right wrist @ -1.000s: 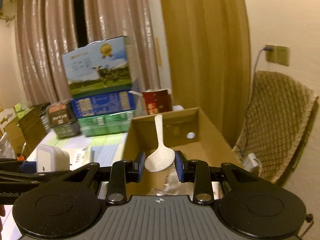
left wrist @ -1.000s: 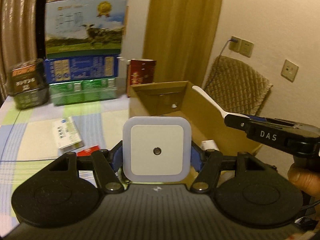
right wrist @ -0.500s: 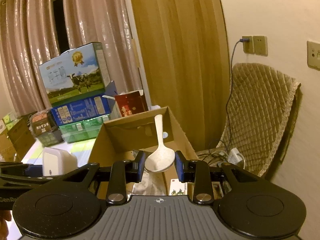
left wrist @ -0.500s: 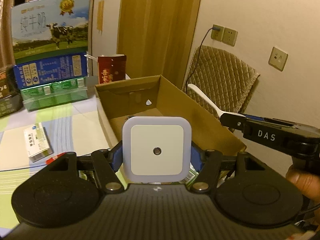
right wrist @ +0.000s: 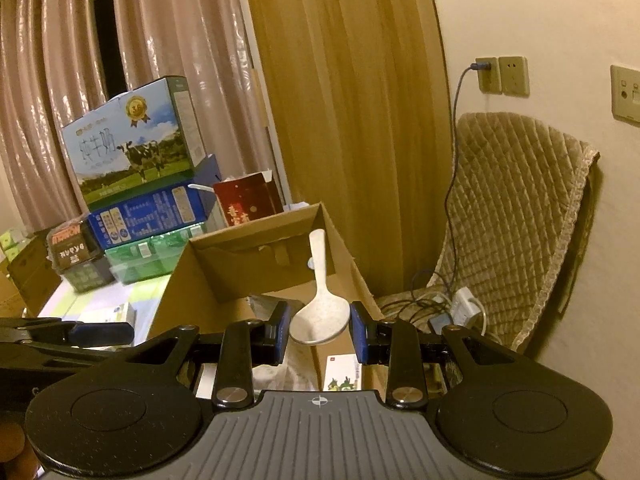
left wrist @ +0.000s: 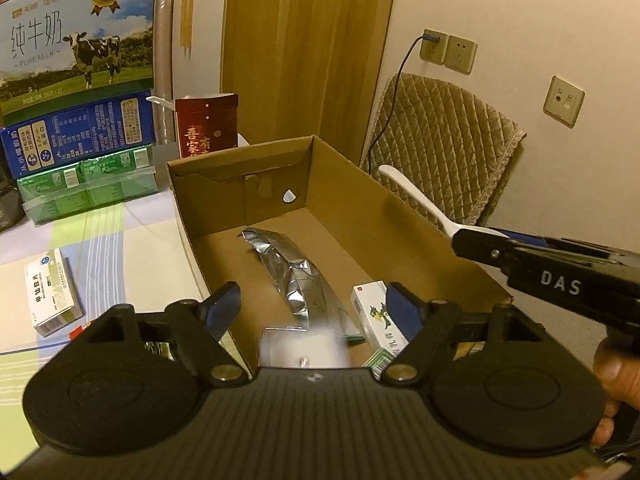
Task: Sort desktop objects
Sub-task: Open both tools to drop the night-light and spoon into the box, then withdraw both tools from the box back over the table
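Spoon [right wrist: 318,322] sits clamped between our right fingers [right wrist: 280,332], handle pointing forward over the box [right wrist: 208,276]; our left fingers [left wrist: 222,308] are apart, empty.

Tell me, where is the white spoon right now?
The white spoon sits between the right gripper's fingers, above the open cardboard box. In the left wrist view its handle pokes out over the box's right wall.
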